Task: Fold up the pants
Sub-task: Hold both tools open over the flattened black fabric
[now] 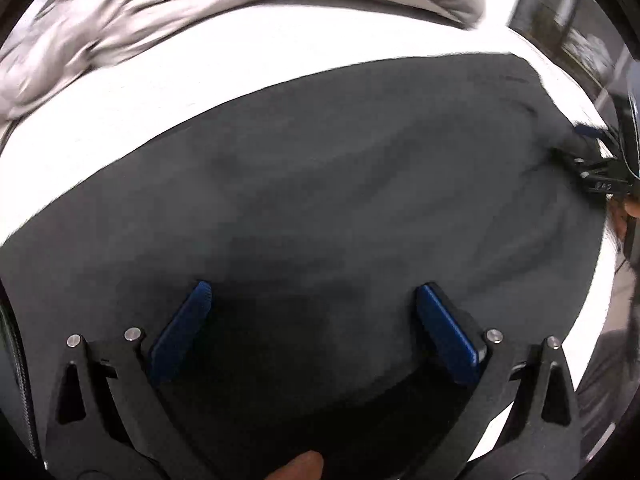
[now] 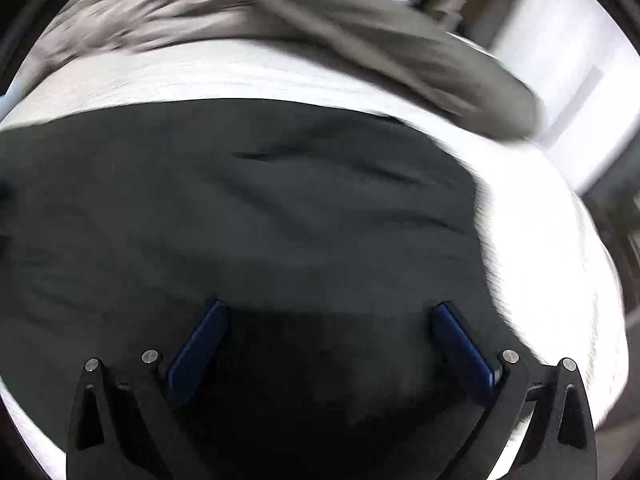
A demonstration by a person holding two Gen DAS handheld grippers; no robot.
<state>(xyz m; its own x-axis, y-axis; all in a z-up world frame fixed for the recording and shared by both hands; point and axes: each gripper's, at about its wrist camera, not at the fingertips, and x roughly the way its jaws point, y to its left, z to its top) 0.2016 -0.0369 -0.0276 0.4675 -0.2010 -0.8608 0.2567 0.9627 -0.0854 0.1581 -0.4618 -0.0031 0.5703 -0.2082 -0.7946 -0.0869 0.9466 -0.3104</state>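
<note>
Dark grey pants (image 1: 328, 184) lie spread on a white surface (image 1: 200, 80). They also fill the right wrist view (image 2: 280, 216). My left gripper (image 1: 314, 296) is open, its blue pads wide apart just above the near part of the pants, holding nothing. My right gripper (image 2: 330, 312) is open too, over the near part of the pants close to their right edge. The right gripper also shows in the left wrist view (image 1: 592, 160) at the pants' far right edge, small and blurred.
A crumpled light grey garment (image 1: 168, 20) lies at the back of the white surface, also in the right wrist view (image 2: 320, 24). The surface's right edge (image 2: 580, 240) drops off toward a dim room.
</note>
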